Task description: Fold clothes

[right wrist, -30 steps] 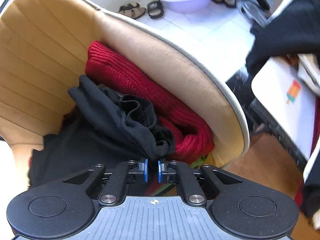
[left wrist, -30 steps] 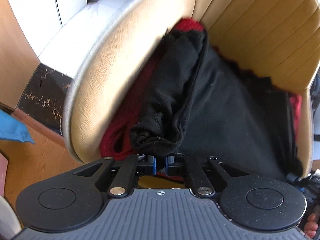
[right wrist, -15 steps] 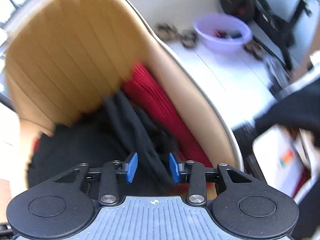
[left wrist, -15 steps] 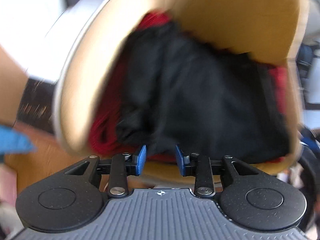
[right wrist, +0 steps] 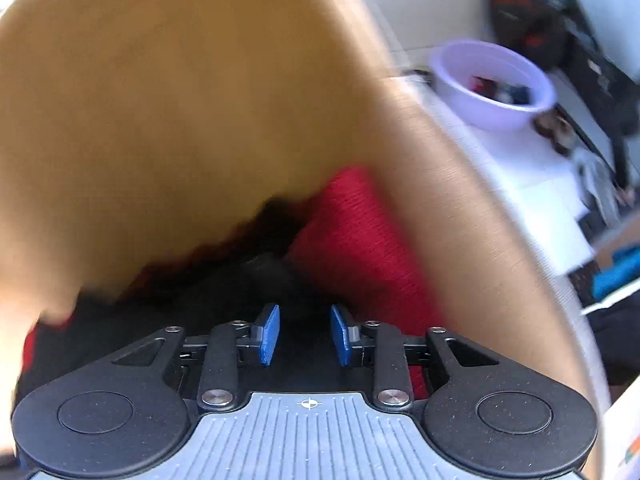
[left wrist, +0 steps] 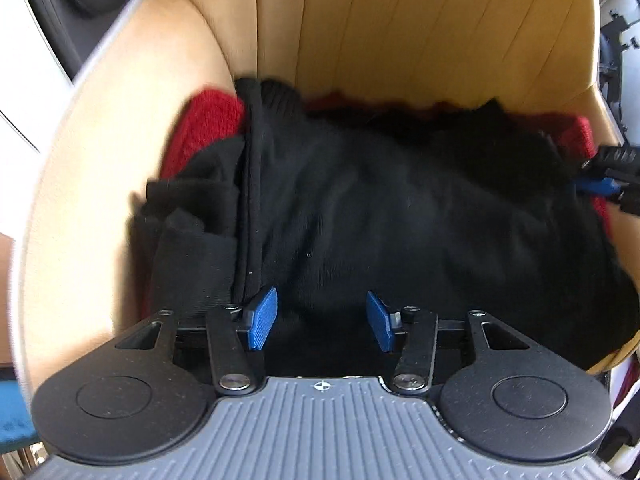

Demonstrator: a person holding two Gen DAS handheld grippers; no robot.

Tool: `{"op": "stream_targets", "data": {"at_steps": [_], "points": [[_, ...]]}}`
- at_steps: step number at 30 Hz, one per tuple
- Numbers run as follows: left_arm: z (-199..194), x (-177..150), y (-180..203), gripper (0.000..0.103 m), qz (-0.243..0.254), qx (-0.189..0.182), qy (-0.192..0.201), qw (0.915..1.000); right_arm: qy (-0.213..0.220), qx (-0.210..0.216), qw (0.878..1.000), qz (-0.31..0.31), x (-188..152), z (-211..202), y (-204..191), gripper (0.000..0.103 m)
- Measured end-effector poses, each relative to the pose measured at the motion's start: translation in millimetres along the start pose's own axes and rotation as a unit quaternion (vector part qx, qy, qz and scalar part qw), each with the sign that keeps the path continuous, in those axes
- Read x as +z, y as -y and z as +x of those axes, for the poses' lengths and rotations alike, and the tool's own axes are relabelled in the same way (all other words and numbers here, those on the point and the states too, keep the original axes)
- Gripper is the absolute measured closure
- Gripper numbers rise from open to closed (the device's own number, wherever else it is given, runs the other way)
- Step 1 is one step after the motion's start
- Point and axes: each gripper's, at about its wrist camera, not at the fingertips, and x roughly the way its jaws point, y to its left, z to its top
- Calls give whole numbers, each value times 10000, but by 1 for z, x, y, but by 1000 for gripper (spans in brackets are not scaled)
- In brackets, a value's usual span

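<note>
A folded black garment (left wrist: 400,208) lies on the seat of a tan leather chair (left wrist: 400,20), on top of a red knit sweater (left wrist: 204,128). My left gripper (left wrist: 320,320) is open just above the garment's near edge, holding nothing. My right gripper (right wrist: 305,334) is open over the black garment (right wrist: 240,284), with the red sweater (right wrist: 360,240) to its right against the chair's side (right wrist: 160,100). The right gripper's blue pads (left wrist: 596,186) also show at the right edge of the left wrist view.
The chair's curved armrest (left wrist: 80,200) rises on the left. In the blurred right wrist view, a lilac basin (right wrist: 492,84) stands on the white floor beyond the chair, with dark exercise gear (right wrist: 532,20) behind it.
Both grippers have let go of the black garment and opened. It now lies flat on the chair seat. Both grippers have swung to face the chair back.
</note>
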Motion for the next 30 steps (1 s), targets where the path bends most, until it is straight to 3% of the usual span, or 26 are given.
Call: {"op": "stream_targets", "data": {"at_steps": [1, 3, 5, 8, 10, 11, 12, 13, 14, 16, 20, 21, 22, 25, 30], "points": [[4, -1, 3, 45, 81, 35, -17, 10000, -89, 2, 10000, 46, 4, 6, 7, 84], [10, -2, 9, 36, 158, 85, -59, 9998, -229, -29, 9996, -133, 7, 17, 12, 101], [15, -2, 14, 28, 136, 143, -111, 9997, -186, -207, 9982, -535, 3, 19, 4, 99], [5, 2, 18, 28, 66, 210, -203, 9996, 66, -224, 9985, -501, -1, 11, -8, 87], [-9, 3, 21, 28, 127, 148, -157, 9997, 389, -184, 9977, -518, -8, -13, -16, 63], [-19, 2, 24, 28, 235, 63, -27, 9997, 554, -118, 9966, -606, -15, -27, -20, 41], [-29, 1, 28, 28, 361, -25, 122, 9993, 716, -24, 9947, -732, -24, -40, -25, 34], [-34, 0, 30, 27, 502, -51, 210, 9985, 787, 97, 9927, -905, -33, -51, -30, 34], [-36, -1, 32, 19, 648, -53, 273, 9975, 719, 134, 9915, -1080, -41, -56, -34, 32], [-33, -2, 36, 11, 898, 57, 290, 9955, 434, 4, 9898, -1355, -58, -57, -38, 23], [7, 3, 24, 10, 727, 544, -106, 9958, -263, -541, 9889, -1357, -79, -22, -30, 15], [15, 3, 20, 7, 627, 592, -136, 9962, -357, -524, 9874, -1452, -81, -14, -31, 2], [19, 4, 19, 0, 526, 591, -144, 9968, -411, -439, 9851, -1613, -83, -8, -34, 1], [28, 4, 24, 0, 538, 792, -234, 9951, -576, -685, 9746, -2051, -86, 9, -47, 1], [34, 6, 29, 0, 639, 1039, -372, 9918, -565, -822, 9730, -2080, -88, 20, -52, 1]]}}
